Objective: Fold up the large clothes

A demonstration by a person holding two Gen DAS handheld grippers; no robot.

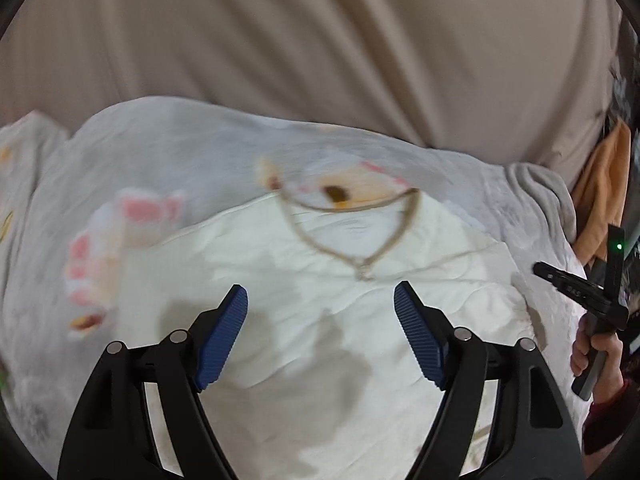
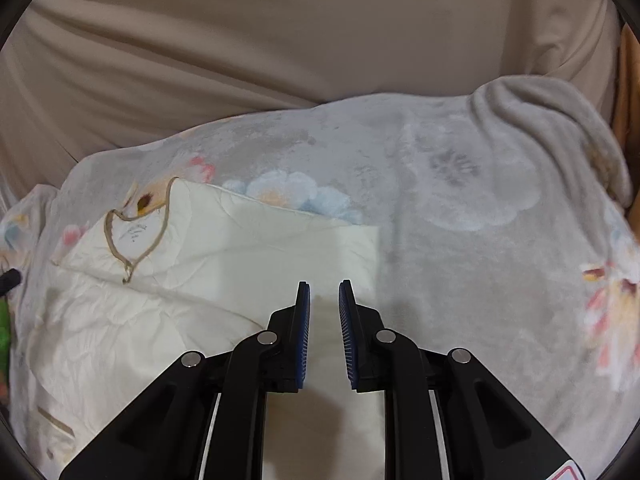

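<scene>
A cream-white cloth garment with a tan-trimmed V neckline lies spread on a pale grey fleece blanket printed with pink, orange and blue flowers, and behind the blanket hangs a beige draped fabric. In the left wrist view the left gripper hovers above the middle of the garment with its blue ribbed pads spread wide and nothing between them; the neckline sits just beyond its fingertips, and grey shadows fall on the cloth below. At the right edge of that view a hand with a dark red sleeve grips the black handle of the other tool, and a small green light glows above it. In the right wrist view the right gripper stands over the garment's folded right-hand part, near the straight right edge of that part, its two pads close together with a narrow gap left between them and no cloth caught in that gap. The neckline lies well to the left in this view, and a bunched ridge of the blanket rises at the upper right. An orange cloth shows past the blanket's edge.
</scene>
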